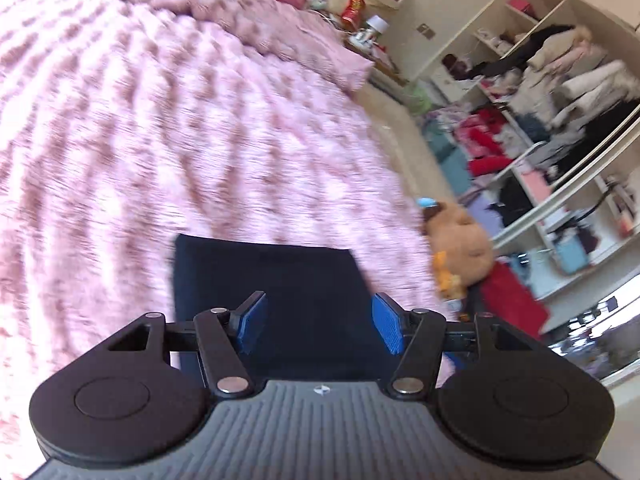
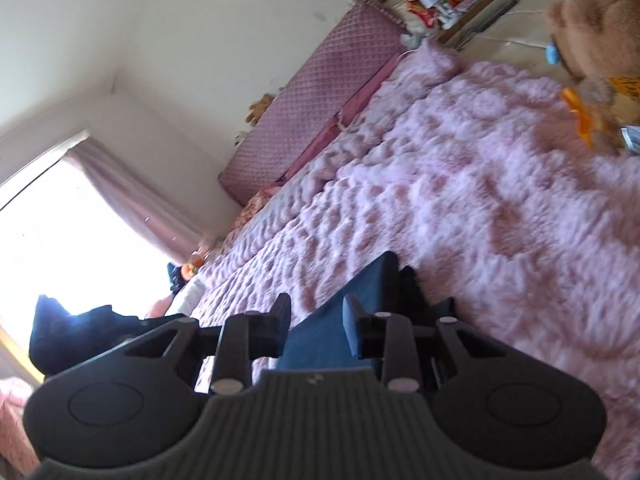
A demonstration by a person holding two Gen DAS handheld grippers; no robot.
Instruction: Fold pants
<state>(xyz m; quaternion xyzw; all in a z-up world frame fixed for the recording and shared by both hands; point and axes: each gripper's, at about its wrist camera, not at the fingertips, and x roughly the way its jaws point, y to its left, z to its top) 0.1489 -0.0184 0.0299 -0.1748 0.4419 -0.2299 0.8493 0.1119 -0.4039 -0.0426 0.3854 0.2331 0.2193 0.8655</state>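
Dark navy pants (image 1: 272,272) lie folded into a flat rectangle on a fluffy pink blanket (image 1: 160,120). My left gripper (image 1: 316,320) hovers over the near part of the fold, its blue pads (image 1: 252,320) wide apart and touching nothing. In the right wrist view the same pants (image 2: 368,276) run away from me as a narrow dark strip. My right gripper (image 2: 316,332) stands partly open with the near edge of the fabric lying between its fingers (image 2: 354,332). The pads do not press on the fabric.
A brown teddy bear (image 1: 460,240) (image 2: 592,20) sits at the bed's edge. Open wardrobe shelves (image 1: 540,120) full of clothes stand beyond the floor. A quilted pink headboard cushion (image 2: 320,108), a bright window with a curtain (image 2: 120,200) and another dark garment (image 2: 80,332) line the far side.
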